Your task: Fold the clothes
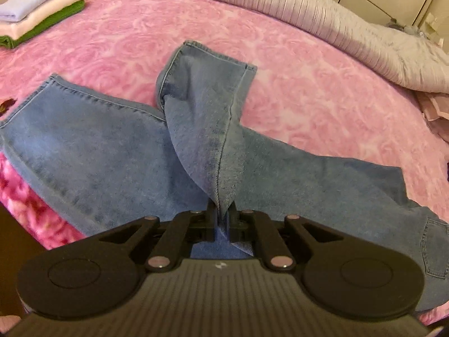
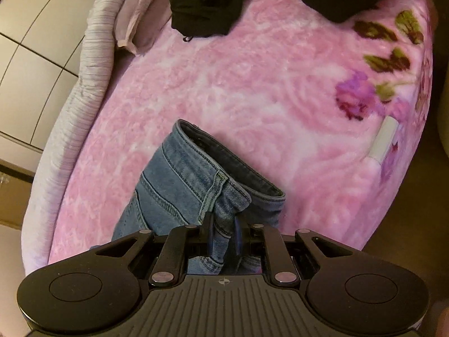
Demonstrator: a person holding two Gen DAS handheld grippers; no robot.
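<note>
So both grippers are clamped on the faded light-blue denim jeans (image 1: 84, 151), which lie spread across the pink rose-embossed plush blanket (image 1: 280, 90), and everything below is placed relative to those jeans. Left gripper (image 1: 223, 219): jaws nearly closed, pinching a fold of one leg along its side seam, with that leg lifted and draped so its hem sits on top of the rest of the denim; the other leg lies flat to the left. Right gripper (image 2: 221, 241): jaws narrow, gripping bunched fabric at the waistband, just below the belt loop (image 2: 216, 193); how much cloth is caught is probably two layers, but the view is too tight to be sure. Doing the step well, as a judgement: keep both pinches firm, carry the raised leg across until its seam lines up with the flat leg's edge, hold the waistband taut so the seat does not wrinkle, then lower rather than drop. Beyond the jeans' hems sits a folded stack of lilac, cream and green garments (image 1: 42, 8); beyond the waistband lies a crumpled black garment (image 2: 207, 8). Behind it all runs the grey ribbed quilt (image 1: 308, 8).
</note>
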